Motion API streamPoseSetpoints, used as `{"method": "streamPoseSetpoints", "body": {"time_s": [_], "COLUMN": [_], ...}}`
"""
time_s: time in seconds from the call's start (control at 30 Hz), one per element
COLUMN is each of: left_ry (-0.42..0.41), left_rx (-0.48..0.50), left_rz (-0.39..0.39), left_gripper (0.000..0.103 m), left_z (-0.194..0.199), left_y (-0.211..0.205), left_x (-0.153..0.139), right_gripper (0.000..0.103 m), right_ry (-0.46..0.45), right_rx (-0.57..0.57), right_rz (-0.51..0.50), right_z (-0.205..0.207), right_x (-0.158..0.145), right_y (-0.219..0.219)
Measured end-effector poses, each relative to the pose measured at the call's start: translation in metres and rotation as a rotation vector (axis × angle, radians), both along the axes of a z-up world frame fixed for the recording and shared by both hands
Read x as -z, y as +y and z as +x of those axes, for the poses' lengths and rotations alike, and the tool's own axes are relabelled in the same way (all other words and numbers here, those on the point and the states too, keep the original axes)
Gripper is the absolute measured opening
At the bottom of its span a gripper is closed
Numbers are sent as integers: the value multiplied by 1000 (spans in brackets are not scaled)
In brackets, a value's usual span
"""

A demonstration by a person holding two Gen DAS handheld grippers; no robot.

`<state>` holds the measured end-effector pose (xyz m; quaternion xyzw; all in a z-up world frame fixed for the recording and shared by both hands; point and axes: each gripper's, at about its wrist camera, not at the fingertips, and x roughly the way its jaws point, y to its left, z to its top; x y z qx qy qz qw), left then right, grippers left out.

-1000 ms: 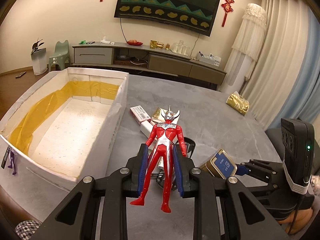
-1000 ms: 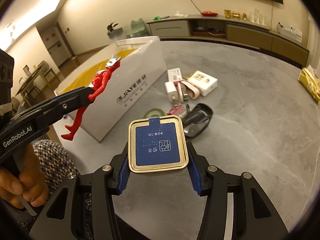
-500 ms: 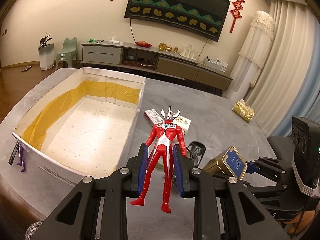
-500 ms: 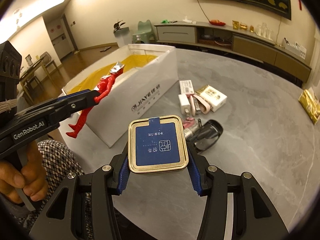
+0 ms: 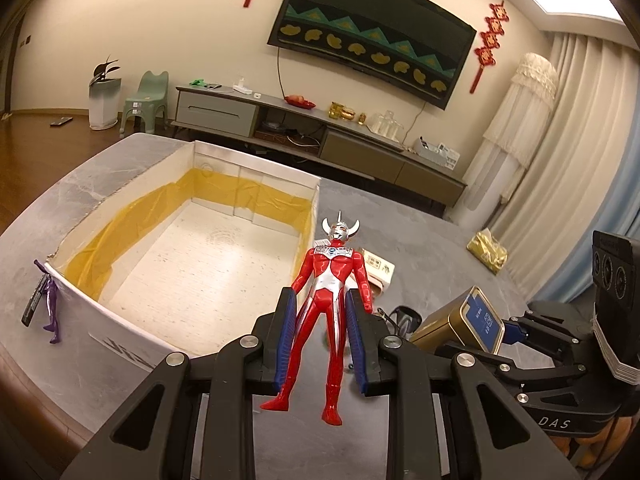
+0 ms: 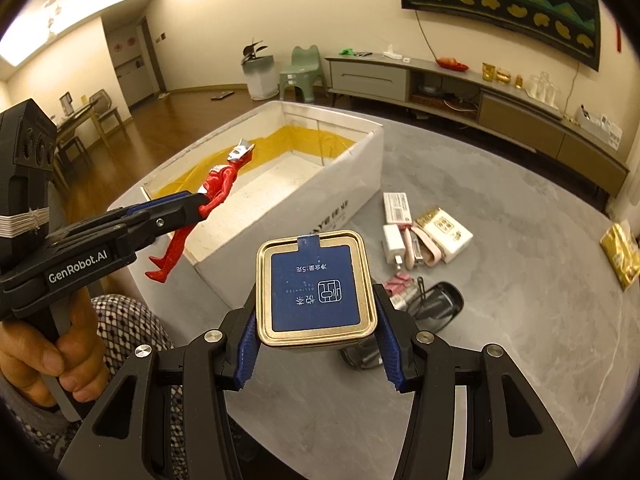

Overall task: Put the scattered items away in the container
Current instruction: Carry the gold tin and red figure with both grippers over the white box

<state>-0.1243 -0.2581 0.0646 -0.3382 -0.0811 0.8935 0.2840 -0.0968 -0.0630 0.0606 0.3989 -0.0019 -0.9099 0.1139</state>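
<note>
Box (image 5: 192, 280) first, since it's the biggest thing here: white, open-topped, yellow tape along its inner walls, nothing inside yet, sitting on the grey table (image 6: 500, 208) toward its left edge. Both grippers are loaded and held up in the air.

Left gripper (image 5: 320, 340) is clamped around the legs of a red and silver toy figure (image 5: 330, 292), which sticks out past the fingertips, head pointing away. From the right wrist view the toy (image 6: 208, 200) hangs over the near end of the box, feet roughly above the near wall.

Right gripper (image 6: 318, 340) is squeezing a gold tin (image 6: 316, 288) with a blue label by its two sides. It's over bare table, just off the box's near right corner, so not above the opening yet.

Leftovers on the table beside the box's right wall: a white charger (image 6: 394, 242), a couple of small cartons (image 6: 444, 234), black sunglasses (image 6: 436, 304). A gold packet (image 6: 620, 252) sits well apart toward the right edge.

What could go wrong, I reckon: the toy is only pinched low on its legs, so it could swivel, and with its feet so close to the near wall, letting go now might bounce it off the rim onto the table. The tin has smooth metal sides and could slip, or clip the box wall if it's brought across too low. Two grippers heading for one opening could also bump.
</note>
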Motion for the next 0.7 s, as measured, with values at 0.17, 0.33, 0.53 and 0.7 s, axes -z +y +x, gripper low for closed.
{"method": "streamPoseSetpoints", "body": {"time_s": [0.17,0.33,0.53,0.7], "left_ry": [2,7,10,13], "left_rx": [-23,-38,-53,-67], "left_rz": [22,41,59,67], "left_gripper": [26,26,26,26], "left_z": [-9,-17,-26,-32], "left_y": [-15,-27,-41,-53], "left_x": [-2,-4,-6,-8], "right_gripper": [53,53,53,53], "right_ry": [6,14,20,21], "right_rx": [-18,-35,-55,-72], "right_rz": [19,41,63,78], "right_z": [-9,-18,-29,-37], "right_x": [-8,-15,-22,-27], "right_y": [-12,-24,-37,-49]}}
